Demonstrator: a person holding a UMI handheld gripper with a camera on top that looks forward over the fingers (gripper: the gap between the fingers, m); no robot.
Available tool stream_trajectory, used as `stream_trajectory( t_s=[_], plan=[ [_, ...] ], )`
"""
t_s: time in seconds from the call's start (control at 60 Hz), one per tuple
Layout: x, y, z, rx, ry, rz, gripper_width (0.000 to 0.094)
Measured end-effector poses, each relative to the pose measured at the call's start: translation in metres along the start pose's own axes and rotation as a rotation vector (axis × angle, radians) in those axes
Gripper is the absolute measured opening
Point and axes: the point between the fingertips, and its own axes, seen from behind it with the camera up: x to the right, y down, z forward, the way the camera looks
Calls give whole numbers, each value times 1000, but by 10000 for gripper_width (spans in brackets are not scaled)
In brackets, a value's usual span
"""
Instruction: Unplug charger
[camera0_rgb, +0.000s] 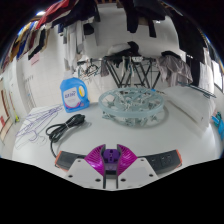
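Observation:
A black charger cable (67, 124) lies coiled on the white table (150, 135), ahead of my fingers and to their left. One end runs toward a blue bottle (73, 91); I cannot make out a plug or socket. My gripper (111, 154) hovers low over the near side of the table, well short of the cable. Its magenta pads (96, 157) stand a little apart with nothing between them.
A round pale grey rack-like object (134, 103) sits in the middle of the table beyond the fingers. Thin wire hangers (34, 124) lie left of the cable. Dark thin legs (135, 72) and cluttered furniture stand behind the table.

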Motion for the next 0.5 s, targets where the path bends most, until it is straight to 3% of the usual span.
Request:
stream_trajectory(
  t_s=[0.083, 0.15, 0.317, 0.5],
  plan=[
    [26, -72, -29, 204, 72, -23, 129],
    [35, -125, -50, 265, 44, 13, 127],
    [115, -179, -78, 288, 91, -2, 129],
    [226, -123, -69, 173, 204, -34, 134]
  ],
)
